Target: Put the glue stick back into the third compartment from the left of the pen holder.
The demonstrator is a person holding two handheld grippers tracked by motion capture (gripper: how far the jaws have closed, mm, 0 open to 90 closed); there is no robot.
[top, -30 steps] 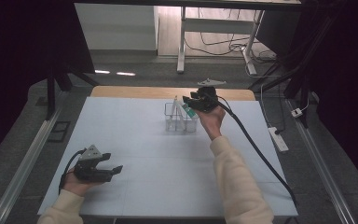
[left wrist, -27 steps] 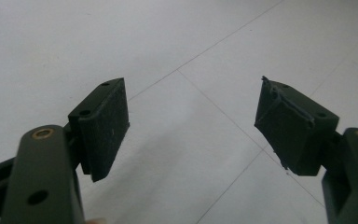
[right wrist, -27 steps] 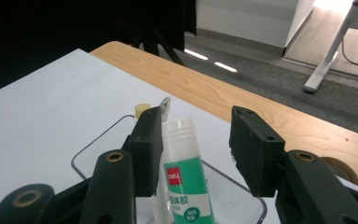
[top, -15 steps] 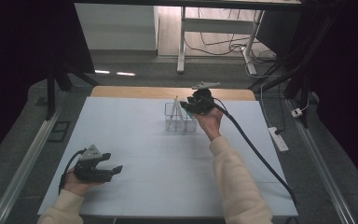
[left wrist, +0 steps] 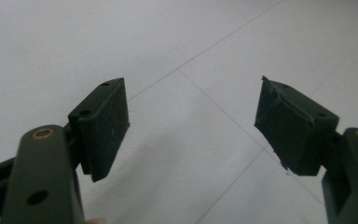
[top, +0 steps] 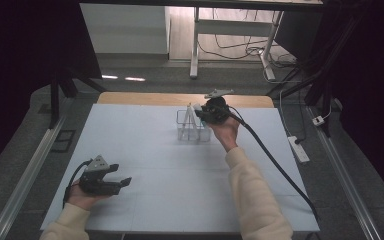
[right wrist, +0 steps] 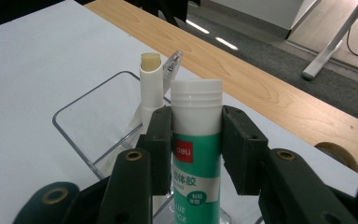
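Note:
A green-and-white glue stick (right wrist: 196,140) stands upright in a clear plastic holder (right wrist: 88,126) at the far middle of the table. My right gripper (top: 206,114) reaches the holder (top: 186,131) from its right. Its jaws have just been closing and both pads now press the glue stick's sides just below its white cap. Beside it in the holder leans an uncapped white stick (right wrist: 151,84) and a clear-tipped pen (right wrist: 173,63). My left gripper (top: 115,176) lies at the front left of the white table top (top: 145,150), open with nothing between its pads (left wrist: 105,126).
A bare wooden strip (top: 180,99) runs along the table's far edge. The right gripper's black cable (top: 275,160) trails over the right side of the table. A power strip (top: 298,149) lies on the floor at the right, and desk legs (top: 195,45) stand behind.
The right gripper has shifted a little left over the holder and its jaws have narrowed onto the glue stick. The left gripper has stayed put.

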